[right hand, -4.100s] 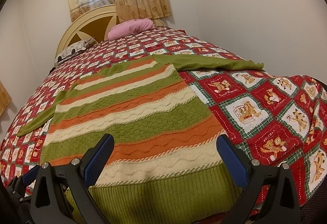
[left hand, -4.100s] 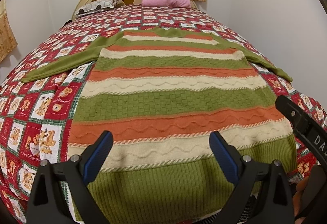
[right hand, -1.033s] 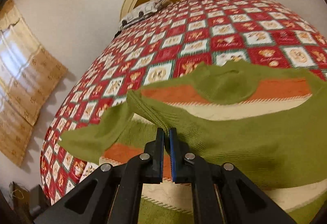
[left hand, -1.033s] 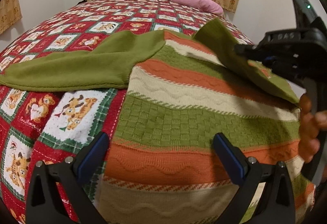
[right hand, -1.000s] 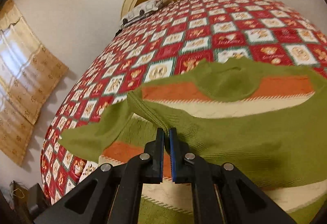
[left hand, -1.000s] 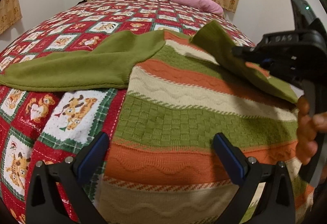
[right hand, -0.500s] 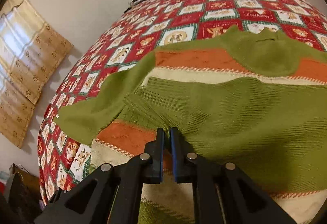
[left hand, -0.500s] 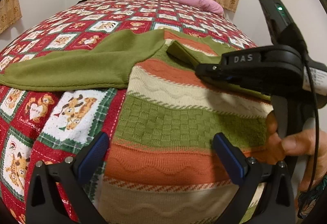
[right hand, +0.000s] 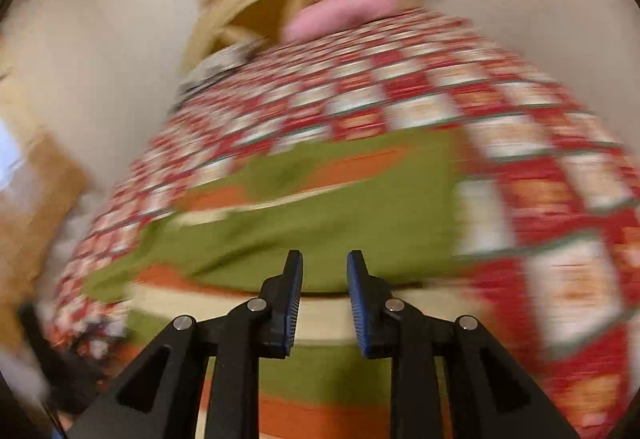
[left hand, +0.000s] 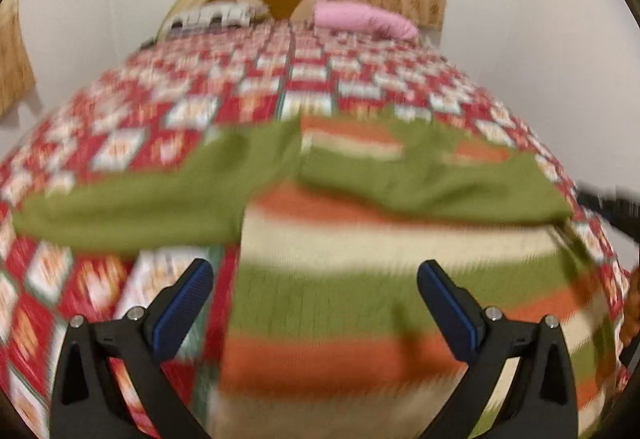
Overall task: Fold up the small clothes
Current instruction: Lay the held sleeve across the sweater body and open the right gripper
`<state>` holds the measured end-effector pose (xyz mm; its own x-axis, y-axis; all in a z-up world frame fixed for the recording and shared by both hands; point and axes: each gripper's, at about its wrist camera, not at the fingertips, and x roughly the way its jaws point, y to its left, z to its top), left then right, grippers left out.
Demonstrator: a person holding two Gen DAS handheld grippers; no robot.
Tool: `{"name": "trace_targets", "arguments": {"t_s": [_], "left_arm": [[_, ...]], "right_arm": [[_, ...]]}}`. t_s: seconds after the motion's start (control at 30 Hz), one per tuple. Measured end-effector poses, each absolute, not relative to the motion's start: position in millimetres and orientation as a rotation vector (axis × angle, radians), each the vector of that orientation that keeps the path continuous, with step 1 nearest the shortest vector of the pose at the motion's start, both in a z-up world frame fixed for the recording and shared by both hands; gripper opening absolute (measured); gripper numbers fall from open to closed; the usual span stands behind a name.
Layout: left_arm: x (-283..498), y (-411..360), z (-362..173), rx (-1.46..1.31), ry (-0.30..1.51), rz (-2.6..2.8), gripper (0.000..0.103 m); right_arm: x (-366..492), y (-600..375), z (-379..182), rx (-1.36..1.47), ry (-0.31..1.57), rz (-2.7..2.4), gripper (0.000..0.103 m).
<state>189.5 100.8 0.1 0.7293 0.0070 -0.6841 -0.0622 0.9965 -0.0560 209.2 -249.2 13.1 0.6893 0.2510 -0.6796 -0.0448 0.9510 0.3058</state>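
Note:
A striped sweater in green, orange and cream lies flat on the bed. Its right sleeve is folded across the chest; its left sleeve stretches out to the left over the quilt. My left gripper is wide open and empty above the sweater's lower left part. My right gripper is partly open and empty, just in front of the folded sleeve. Both views are blurred by motion.
The red patchwork quilt covers the whole bed. A pink pillow and a patterned pillow lie at the headboard. Curtains hang behind, and walls stand close on both sides.
My right gripper has let go of the right sleeve, which now lies across the chest, and has pulled back to the right. Both cameras have swung, blurring the views.

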Motion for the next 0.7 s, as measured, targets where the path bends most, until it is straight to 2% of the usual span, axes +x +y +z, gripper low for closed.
{"name": "trace_targets", "arguments": {"t_s": [0.1,0.23,0.3,0.37,0.47,0.6,0.7], "left_arm": [[231,101,12,-0.084,0.77,0.086,0.103],[284,100,-8,-0.119,0.803,0.148,0.103],[299,95,-22,-0.108,0.831,0.163,0.103],[308,88,-34,-0.092,0.86,0.189,0.103],[317,80,-56,-0.054,0.941,0.199,0.103],[317,87,-60,-0.108,0.934,0.18,0.103],[312,85,-60,-0.099,0.916,0.181,0.103]], "right_arm": [[205,-287,7,0.245,0.846,0.079,0.024],[207,-290,-2,0.225,0.898,0.13,0.024],[217,-277,-9,0.166,0.928,0.149,0.026],[228,-267,-20,0.112,0.955,0.14,0.034],[248,-259,-35,0.078,0.995,0.082,0.035],[255,-290,-37,0.156,0.932,-0.042,0.035],[249,-329,-44,0.378,0.932,0.033,0.035]]}}
